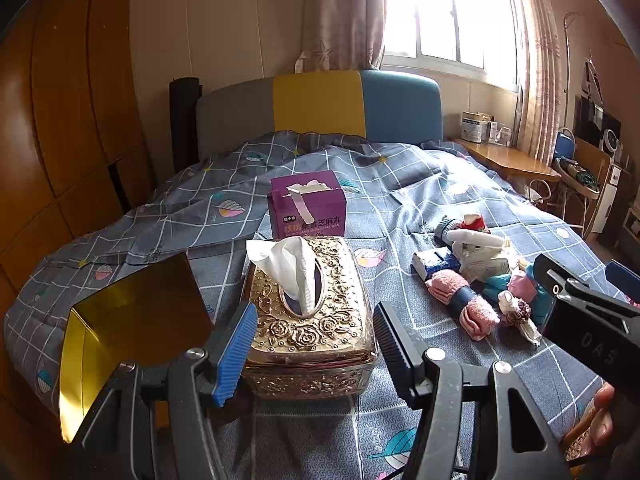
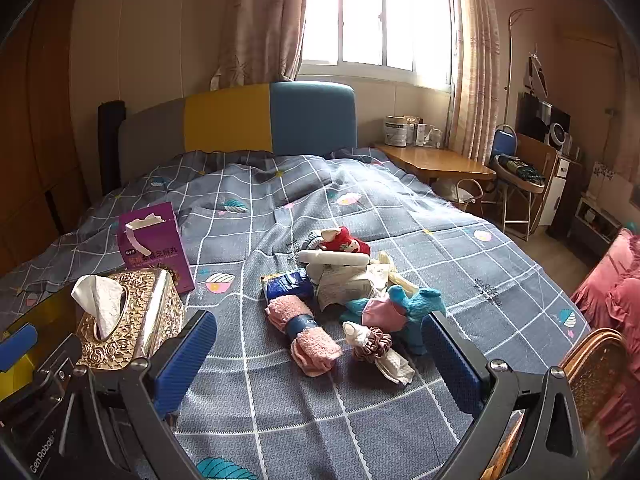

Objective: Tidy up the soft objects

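Soft objects (image 2: 344, 300) lie in 1 pile on the bed cover (image 2: 460, 240), just ahead of your right gripper (image 2: 320, 364), its jaws wide and empty. Your left gripper (image 1: 316, 344) stands open around the gold tissue box (image 1: 310, 320).

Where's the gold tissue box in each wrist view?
Left wrist: gold tissue box sits low centre, just beyond the tips of the open left tool.
Right wrist: lower left, left of the right tool.
Shared landmark: purple carton directly behind it.
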